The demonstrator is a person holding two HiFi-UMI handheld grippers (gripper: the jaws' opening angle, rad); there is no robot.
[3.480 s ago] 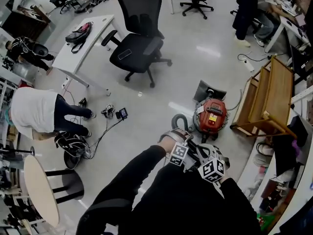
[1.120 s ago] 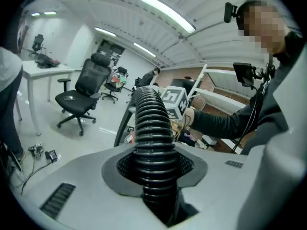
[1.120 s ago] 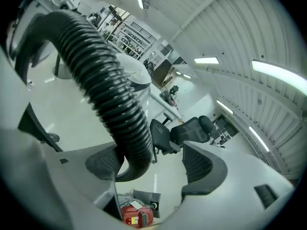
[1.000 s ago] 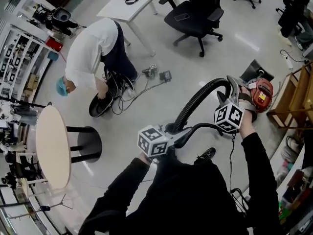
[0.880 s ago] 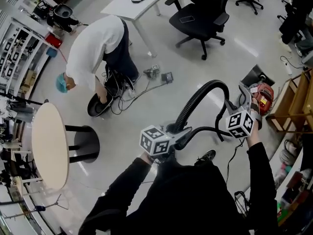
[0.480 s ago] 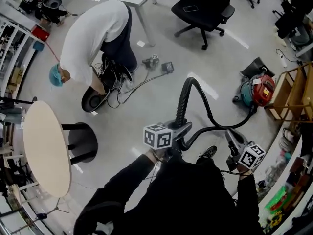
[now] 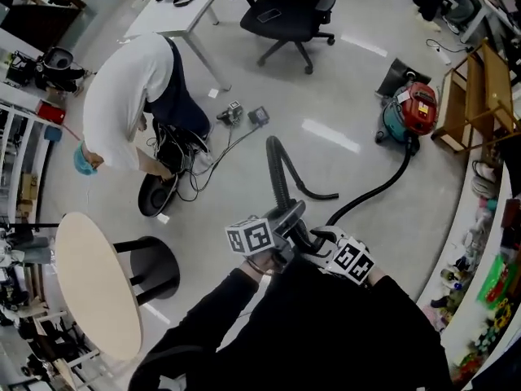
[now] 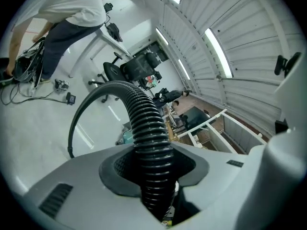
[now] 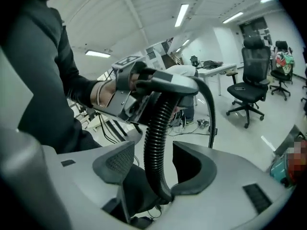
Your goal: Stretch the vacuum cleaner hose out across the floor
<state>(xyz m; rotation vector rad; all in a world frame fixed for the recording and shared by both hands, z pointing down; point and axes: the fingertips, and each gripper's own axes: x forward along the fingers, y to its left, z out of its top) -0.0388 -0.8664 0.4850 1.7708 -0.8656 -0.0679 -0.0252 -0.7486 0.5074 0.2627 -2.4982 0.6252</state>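
Observation:
The red and teal vacuum cleaner (image 7: 411,108) stands on the floor at upper right. Its black ribbed hose (image 7: 277,169) loops over the floor and rises to my hands. My left gripper (image 7: 286,214) is shut on the hose (image 8: 144,123), which sits pressed in the notches of both pads. My right gripper (image 7: 319,239) is just right of the left one. Its jaws have just been opening, and the hose (image 9: 156,138) runs between them with a gap at each pad. The right gripper view looks straight at the left gripper (image 9: 153,87).
A person in a white top (image 7: 122,84) bends over cables and small devices (image 7: 240,116) at the left. A round table (image 7: 94,287) and black stool (image 7: 155,267) stand at lower left. An office chair (image 7: 285,10), white desk (image 7: 175,15) and wooden shelf (image 7: 472,96) ring the floor.
My right gripper swung from out at the right, near the vacuum, back in beside the left gripper. The raised hose arch dropped into a lower loop on the floor.

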